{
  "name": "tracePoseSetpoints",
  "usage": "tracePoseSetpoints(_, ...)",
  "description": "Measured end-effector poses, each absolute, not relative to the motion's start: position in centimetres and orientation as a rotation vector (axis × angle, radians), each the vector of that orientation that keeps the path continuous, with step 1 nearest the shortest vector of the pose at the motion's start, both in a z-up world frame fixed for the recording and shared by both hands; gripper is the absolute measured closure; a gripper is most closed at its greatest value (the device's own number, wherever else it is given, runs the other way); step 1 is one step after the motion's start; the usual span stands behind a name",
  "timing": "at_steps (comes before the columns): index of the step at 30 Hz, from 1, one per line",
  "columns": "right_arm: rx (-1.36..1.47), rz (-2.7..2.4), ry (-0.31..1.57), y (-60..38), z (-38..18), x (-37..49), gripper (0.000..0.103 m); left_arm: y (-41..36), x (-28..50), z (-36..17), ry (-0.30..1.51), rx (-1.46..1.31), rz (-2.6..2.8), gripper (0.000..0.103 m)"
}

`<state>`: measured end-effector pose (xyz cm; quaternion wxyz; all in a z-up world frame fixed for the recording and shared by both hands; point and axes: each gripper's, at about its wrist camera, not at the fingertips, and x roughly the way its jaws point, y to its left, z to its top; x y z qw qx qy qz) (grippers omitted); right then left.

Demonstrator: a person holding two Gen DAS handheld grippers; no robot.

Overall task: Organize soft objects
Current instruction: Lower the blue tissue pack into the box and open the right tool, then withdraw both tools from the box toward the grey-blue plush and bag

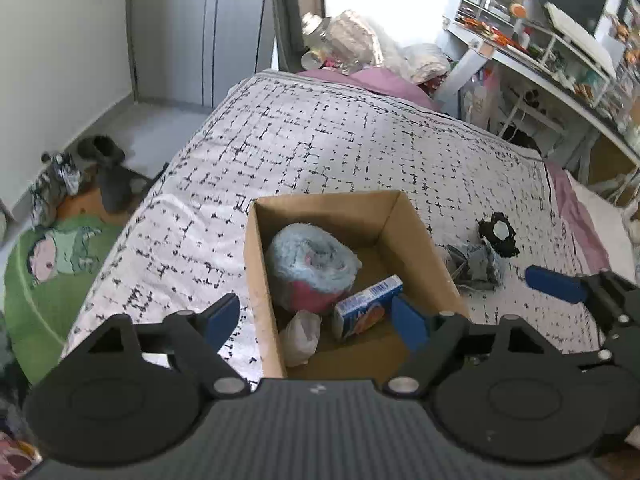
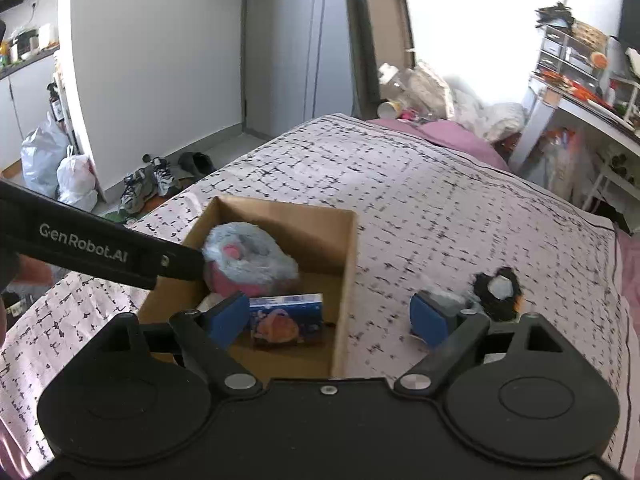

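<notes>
An open cardboard box [image 1: 416,236] [image 2: 348,248] sits on the bed. In it lie a fluffy blue-and-pink plush [image 1: 312,264] [image 2: 250,258], a blue tissue pack [image 1: 368,306] [image 2: 286,316] and a white crumpled bag [image 1: 302,330]. A grey cloth [image 1: 476,266] [image 2: 444,300] and a black-and-white plush [image 1: 498,234] [image 2: 498,290] lie on the bed right of the box. My left gripper [image 1: 318,318] is open and empty above the box's near end. My right gripper [image 2: 330,318] is open and empty, straddling the box's right wall; it shows at the right in the left wrist view [image 1: 556,284].
The bed's patterned cover [image 1: 320,140] [image 2: 440,200] stretches beyond the box. Pillows and clutter [image 1: 360,44] lie at the head. A cluttered desk [image 1: 560,52] stands to the right. Shoes [image 2: 148,184] and bags [image 2: 60,172] lie on the floor at the left.
</notes>
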<state>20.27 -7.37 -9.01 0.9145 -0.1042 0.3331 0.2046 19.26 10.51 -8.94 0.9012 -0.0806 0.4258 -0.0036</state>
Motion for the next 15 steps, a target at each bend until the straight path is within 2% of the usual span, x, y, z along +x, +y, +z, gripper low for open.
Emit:
tracePoseSetpoints(2, -0.206, 0.415, 0.689, -8.2, -8.8, 19.9, 0.016, 9.9, 19.2, -8.5, 0.874, -0.152, -0.018, 0.014)
tracePoseSetpoints(6, -0.189, 0.396, 0.692, -9.7, -8.6, 19.3, 0.015, 8.7, 18.9, -7.6, 0.872, -0.141, -0.034, 0.012)
tracePoseSetpoints(9, -0.172, 0.395, 0.690, -10.8, -8.4, 19.1, 0.009, 7.6, 18.8, -7.1, 0.868, -0.129, -0.045, 0.007)
tracePoseSetpoints(15, -0.146, 0.369, 0.695, -13.7, -8.5, 18.6, 0.009, 5.4, 18.8, -6.5, 0.861, -0.110, -0.073, 0.000)
